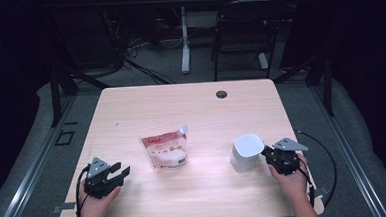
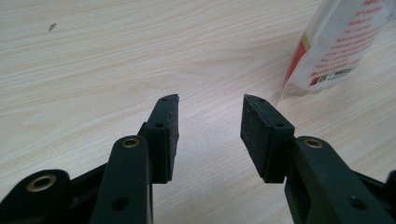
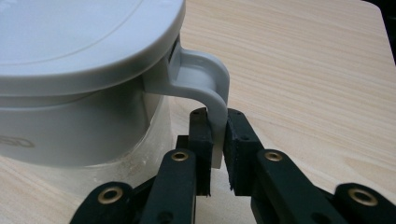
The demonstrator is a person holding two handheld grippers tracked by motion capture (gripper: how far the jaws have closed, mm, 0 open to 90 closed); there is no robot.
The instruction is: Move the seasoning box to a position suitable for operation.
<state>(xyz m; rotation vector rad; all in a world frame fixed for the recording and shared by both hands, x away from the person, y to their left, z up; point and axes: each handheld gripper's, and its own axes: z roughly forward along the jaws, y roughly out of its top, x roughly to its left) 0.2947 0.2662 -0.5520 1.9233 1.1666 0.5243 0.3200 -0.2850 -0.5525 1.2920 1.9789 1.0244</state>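
Your right gripper (image 3: 217, 140) pinches the handle (image 3: 212, 93) of the white jug (image 1: 246, 153), which stands at the table's (image 1: 191, 108) right side. Your left gripper (image 2: 210, 126) rests spread, the pouch (image 1: 164, 149) just beyond it, between both.

pouch (image 1: 164, 150): white, red print | container (image 1: 247, 152): white, maybe greyish | table (image 1: 181, 109): pale woodgrain

Bright tabletop (image 1: 191, 108), dark surroundings; soft overhead glare (close-ups slightly blurred).
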